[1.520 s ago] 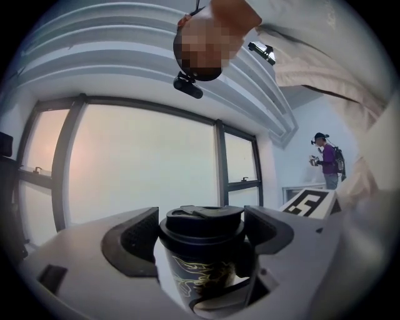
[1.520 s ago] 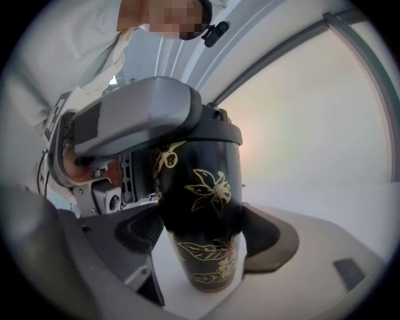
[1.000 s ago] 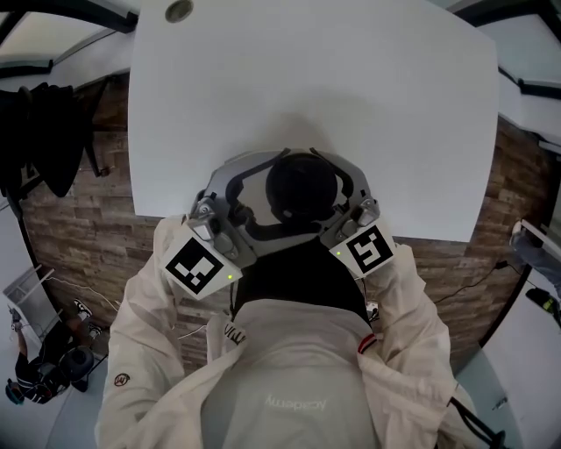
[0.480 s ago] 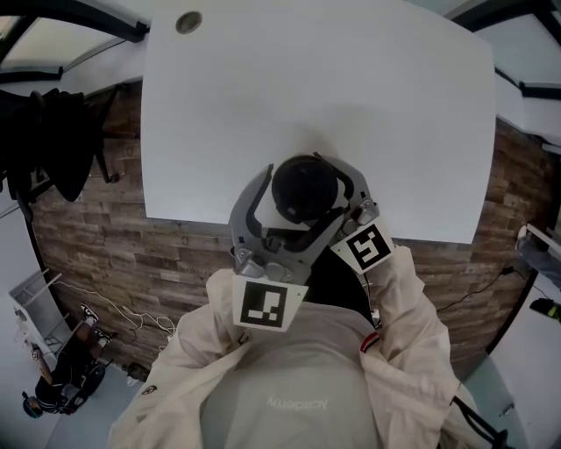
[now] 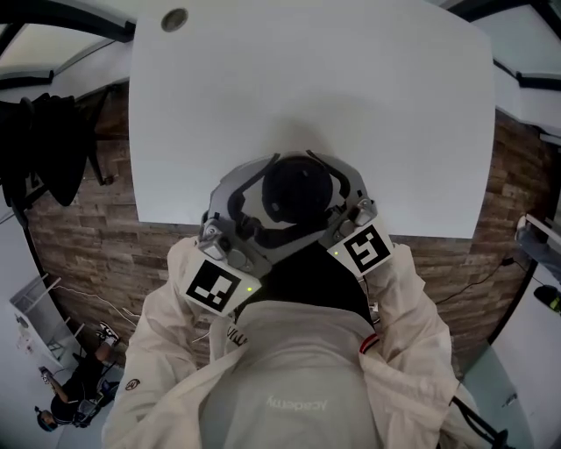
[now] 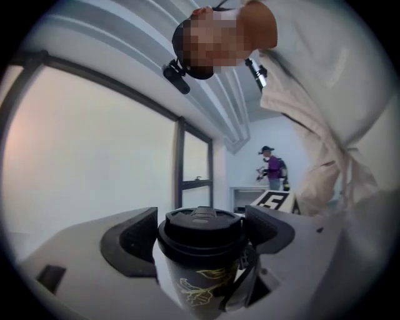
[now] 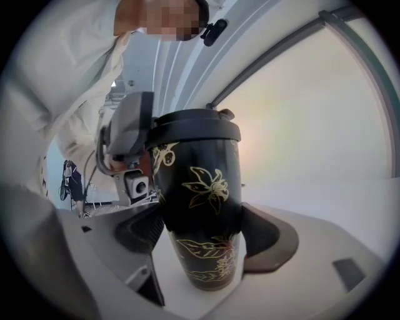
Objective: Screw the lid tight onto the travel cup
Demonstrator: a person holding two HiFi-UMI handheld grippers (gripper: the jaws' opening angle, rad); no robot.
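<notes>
A black travel cup (image 7: pixel 203 206) with gold flower print stands upright at the near edge of the white table (image 5: pixel 351 88). Its black lid (image 5: pixel 298 188) sits on top. My left gripper (image 6: pixel 201 236) reaches in from the lower left at lid height, and its pads (image 6: pixel 134 240) press on both sides of the lid (image 6: pixel 201 226). My right gripper (image 7: pixel 201 236) comes from the lower right and is shut on the cup's body lower down, one pad (image 7: pixel 265 234) on each side. The cup's base is hidden in the head view.
The table has a round cable hole (image 5: pixel 173 19) at its far left corner. Brick-patterned floor (image 5: pixel 88 237) shows below the table's near edge. A dark chair or garment (image 5: pixel 44 140) stands to the left. A person (image 6: pixel 273 169) stands far off in the room.
The left gripper swung round the lid: half a second ago its marker cube was central by the chest, now it is back at the left. The cup and right gripper stayed put.
</notes>
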